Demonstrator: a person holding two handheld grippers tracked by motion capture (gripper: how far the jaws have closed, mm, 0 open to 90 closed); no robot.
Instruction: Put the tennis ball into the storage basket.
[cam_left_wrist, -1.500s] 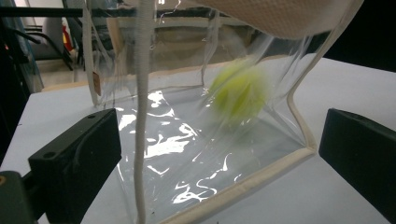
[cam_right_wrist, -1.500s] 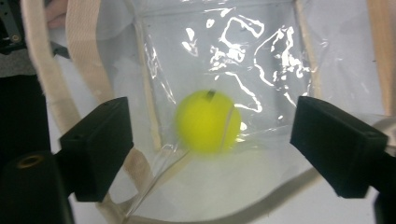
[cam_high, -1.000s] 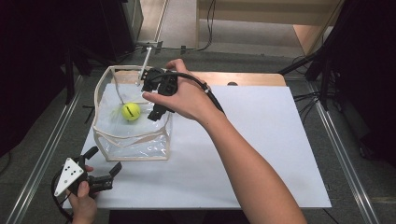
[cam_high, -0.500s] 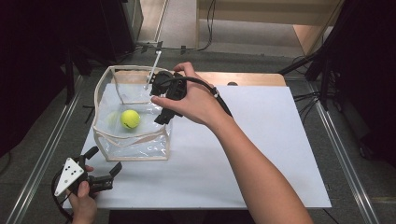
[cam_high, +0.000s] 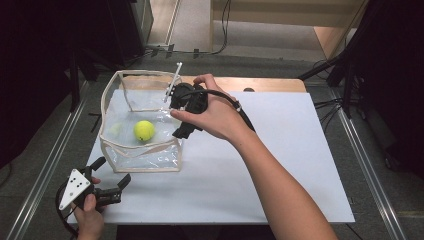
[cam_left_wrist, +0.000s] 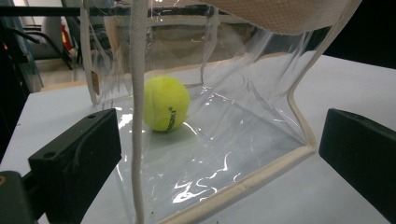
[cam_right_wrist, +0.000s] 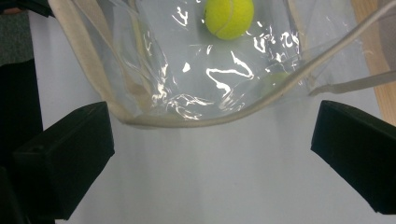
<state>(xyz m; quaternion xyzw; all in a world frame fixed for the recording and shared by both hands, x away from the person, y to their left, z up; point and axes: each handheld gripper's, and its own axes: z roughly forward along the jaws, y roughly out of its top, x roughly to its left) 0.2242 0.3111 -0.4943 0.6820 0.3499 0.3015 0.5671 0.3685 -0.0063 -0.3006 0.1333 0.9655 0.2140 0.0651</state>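
Inside the clear, cream-trimmed plastic bag (cam_high: 142, 150), the yellow tennis ball (cam_high: 144, 130) now rests released; my right gripper (cam_high: 186, 122) has lifted clear, jaws spread, left gripper (cam_high: 107, 187) spread too.

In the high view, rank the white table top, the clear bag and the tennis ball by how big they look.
1. white table top, largest.
2. clear bag, standing on it.
3. tennis ball inside the bag, smallest.
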